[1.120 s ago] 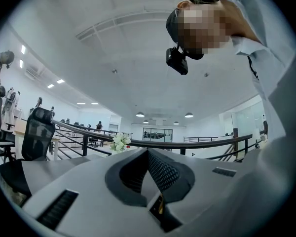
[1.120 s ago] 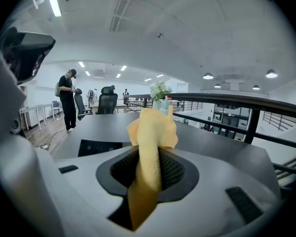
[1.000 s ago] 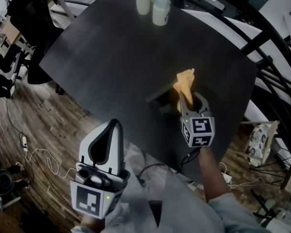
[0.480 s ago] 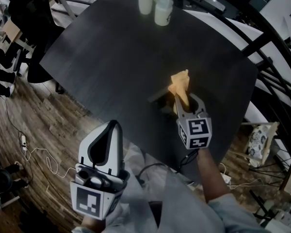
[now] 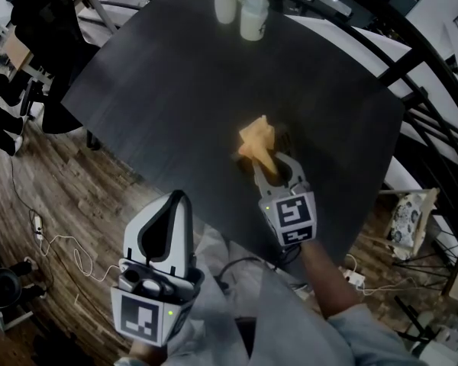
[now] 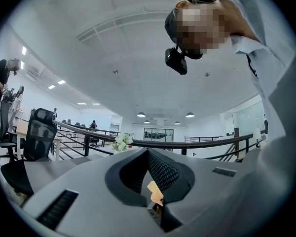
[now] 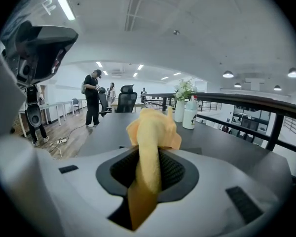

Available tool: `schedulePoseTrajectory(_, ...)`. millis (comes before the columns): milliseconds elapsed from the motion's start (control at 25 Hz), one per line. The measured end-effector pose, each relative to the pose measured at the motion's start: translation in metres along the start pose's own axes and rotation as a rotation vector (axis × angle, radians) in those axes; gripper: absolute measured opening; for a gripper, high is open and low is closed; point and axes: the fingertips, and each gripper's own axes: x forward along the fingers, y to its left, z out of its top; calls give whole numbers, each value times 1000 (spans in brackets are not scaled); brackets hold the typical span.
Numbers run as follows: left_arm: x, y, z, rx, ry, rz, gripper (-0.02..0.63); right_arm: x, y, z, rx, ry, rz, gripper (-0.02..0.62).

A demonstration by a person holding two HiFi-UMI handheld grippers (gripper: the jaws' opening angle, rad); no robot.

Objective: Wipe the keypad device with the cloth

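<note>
My right gripper (image 5: pixel 261 165) is clamped on the yellow cloth (image 5: pixel 256 138), which bunches out just past its tips, low over the dark table (image 5: pixel 175 75).

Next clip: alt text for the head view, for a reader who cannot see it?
The right gripper clamps a crumpled yellow-orange cloth over a dark matte table, near its front edge. The left gripper, jaws shut and empty, hangs low beside the table, above wooden floor. A white vase and a white bottle stand at the far edge.
</note>
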Motion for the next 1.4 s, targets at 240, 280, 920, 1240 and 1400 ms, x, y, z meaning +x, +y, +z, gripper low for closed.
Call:
schedulePoseTrajectory(240,0,-2,0,-1,-3,-1,14,-2,24,-1,-23,4,58,100)
schedulePoseTrajectory(280,0,-3,0,-2,-3,-1,13,-2,27,-2,-28,6,67,100)
schedulePoseTrajectory(920,0,-9,-2,0,4,0,13,-11,45,-25,-44,37,130,100)
schedulePoseTrajectory(1240,1,-16,-1,-2,3,-10,14,-15,16,-39,-34,60,68,100)
schedulePoseTrajectory(1400,4,-18,-2,1,4,-18,12,-13,1,-44,-40,67,39,100)
